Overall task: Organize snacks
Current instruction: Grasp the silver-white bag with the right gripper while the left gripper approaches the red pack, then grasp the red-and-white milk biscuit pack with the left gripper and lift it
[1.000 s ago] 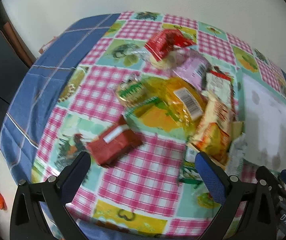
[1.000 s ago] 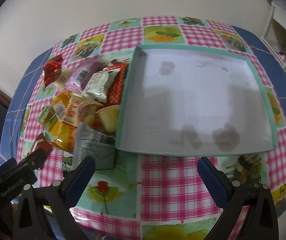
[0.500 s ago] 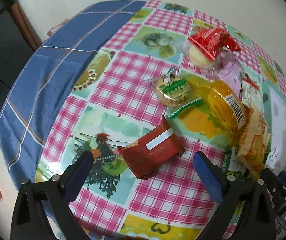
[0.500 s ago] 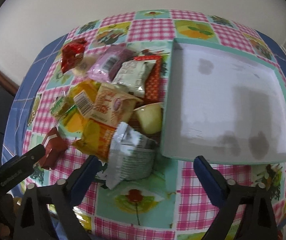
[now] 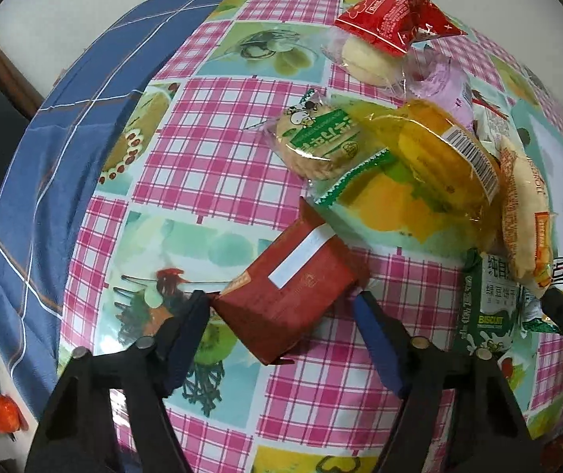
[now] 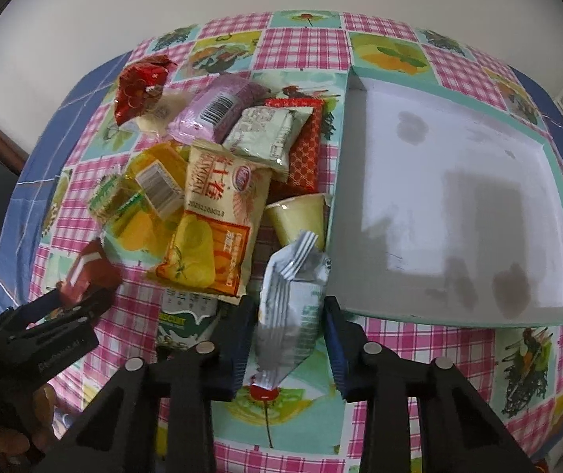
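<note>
A dark red-brown packet [image 5: 293,287] with a white strip lies on the checked tablecloth. My left gripper [image 5: 281,301] points down over it, jaws closing, and its blue fingertips [image 5: 198,315] touch the packet's two ends. In the right wrist view this gripper [image 6: 64,307] shows at the lower left. A crinkled silver packet [image 6: 293,299] stands between the right gripper's [image 6: 288,307] fingers; those jaws are closing and the pads press its sides. Behind lies a pile of snacks [image 6: 210,213]: yellow, pink, red and green packets. The white tray [image 6: 458,157] with a teal rim holds nothing.
A green biscuit packet [image 5: 490,299] lies on the cloth between the two grippers. The silver packet leans against the tray's near left corner. The table's blue border [image 5: 45,181] and edge run along the left. A person's hand [image 6: 25,425] holds the left gripper.
Both grippers came down closer to the table. The left one shifted over the red-brown packet and narrowed onto it. The right one closed from wide open onto the silver packet.
</note>
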Demonstrator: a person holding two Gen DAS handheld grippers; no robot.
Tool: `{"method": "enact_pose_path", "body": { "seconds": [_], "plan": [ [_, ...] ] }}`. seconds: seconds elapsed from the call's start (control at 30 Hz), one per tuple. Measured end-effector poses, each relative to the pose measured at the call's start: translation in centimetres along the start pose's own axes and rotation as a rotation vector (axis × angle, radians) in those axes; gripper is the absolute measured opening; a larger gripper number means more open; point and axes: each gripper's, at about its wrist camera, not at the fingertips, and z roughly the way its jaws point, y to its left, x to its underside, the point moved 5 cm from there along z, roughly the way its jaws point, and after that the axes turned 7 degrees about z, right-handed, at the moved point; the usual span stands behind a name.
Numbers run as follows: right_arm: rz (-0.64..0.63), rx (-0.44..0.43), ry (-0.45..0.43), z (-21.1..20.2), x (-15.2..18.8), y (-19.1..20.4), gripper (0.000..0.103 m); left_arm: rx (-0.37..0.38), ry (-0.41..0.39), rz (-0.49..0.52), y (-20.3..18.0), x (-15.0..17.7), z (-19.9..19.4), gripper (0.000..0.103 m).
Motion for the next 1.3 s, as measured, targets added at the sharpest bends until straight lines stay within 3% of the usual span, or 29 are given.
{"method": "enact_pose_path", "body": {
  "seconds": [0.17,0.23,0.5,0.8,1.17,1.3],
  "plan": [
    [-0.025,0.018,-0.012,0.1,0.1,0.2,0.032,0.012,0.015,-0.009,0.5,0.1,0.9,0.06],
    [-0.024,0.016,-0.015,0.1,0.1,0.2,0.031,0.036,0.023,-0.025,0.7,0.5,0.8,0.048],
    [-0.008,-0.015,-0.013,-0.2,0.2,-0.1,0.028,0.108,0.023,-0.063,1.4,1.4,0.3,0.047],
    [0.009,-0.076,-0.048,-2.1,-0.1,-0.3,0.028,0.165,-0.034,-0.102,2.1,2.8,-3.7,0.045],
    [0.037,-0.13,-0.094,-4.2,-0.1,-1.2,0.028,0.145,-0.091,-0.101,2.0,4.7,-9.0,0.043],
    [0.051,-0.146,-0.103,-4.6,-0.1,-1.6,0.028,0.151,-0.101,-0.105,1.3,4.3,-9.3,0.043]
  ]
}}
